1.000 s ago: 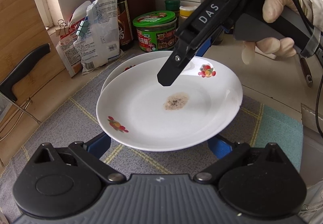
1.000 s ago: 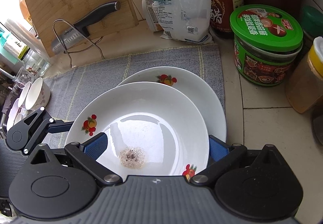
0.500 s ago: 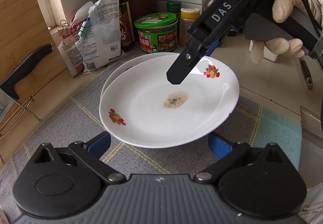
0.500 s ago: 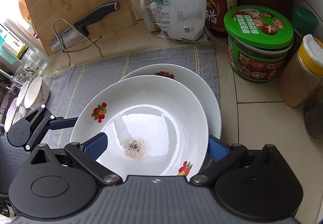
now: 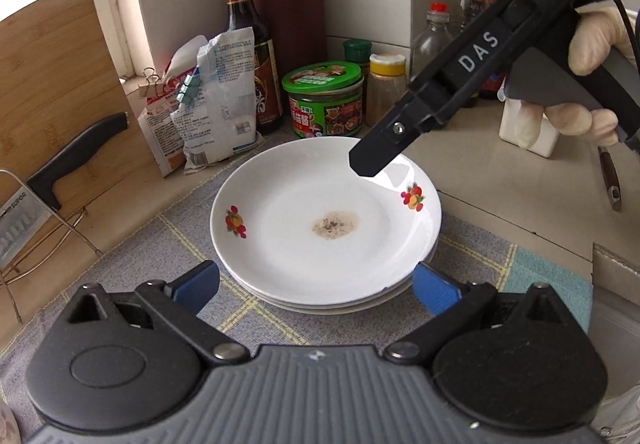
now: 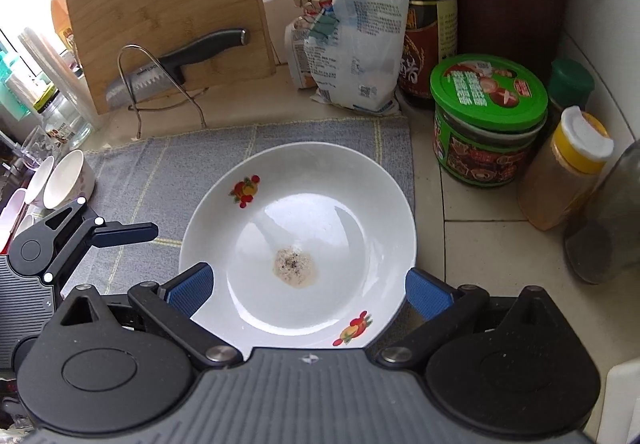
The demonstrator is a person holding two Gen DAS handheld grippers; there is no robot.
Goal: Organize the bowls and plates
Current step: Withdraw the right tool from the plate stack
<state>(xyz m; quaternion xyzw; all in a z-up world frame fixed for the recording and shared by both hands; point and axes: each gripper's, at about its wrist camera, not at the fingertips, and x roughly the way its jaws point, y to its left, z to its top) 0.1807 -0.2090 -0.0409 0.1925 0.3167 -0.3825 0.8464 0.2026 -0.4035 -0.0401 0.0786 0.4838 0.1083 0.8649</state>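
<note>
As the left wrist sees it, top plate [image 5: 288, 212]: seated on the plate stack [image 5: 328, 304], on the woven mat [image 5: 140, 244].
Left gripper [image 5: 316, 284]: fingers spread wide, empty, just before the stack.
Right gripper [image 5: 366, 164]: dark fingertip over the far rim.
Right wrist view, right gripper [image 6: 308, 292]: blue pads clamp the top plate [image 6: 320, 204] across its rim.
Risk: glazed ceramic looks slick; a lopsided release could skid it off-centre or chip rims.
Residue [image 6: 294, 264]: dry speckled patch in the shallow well.
</note>
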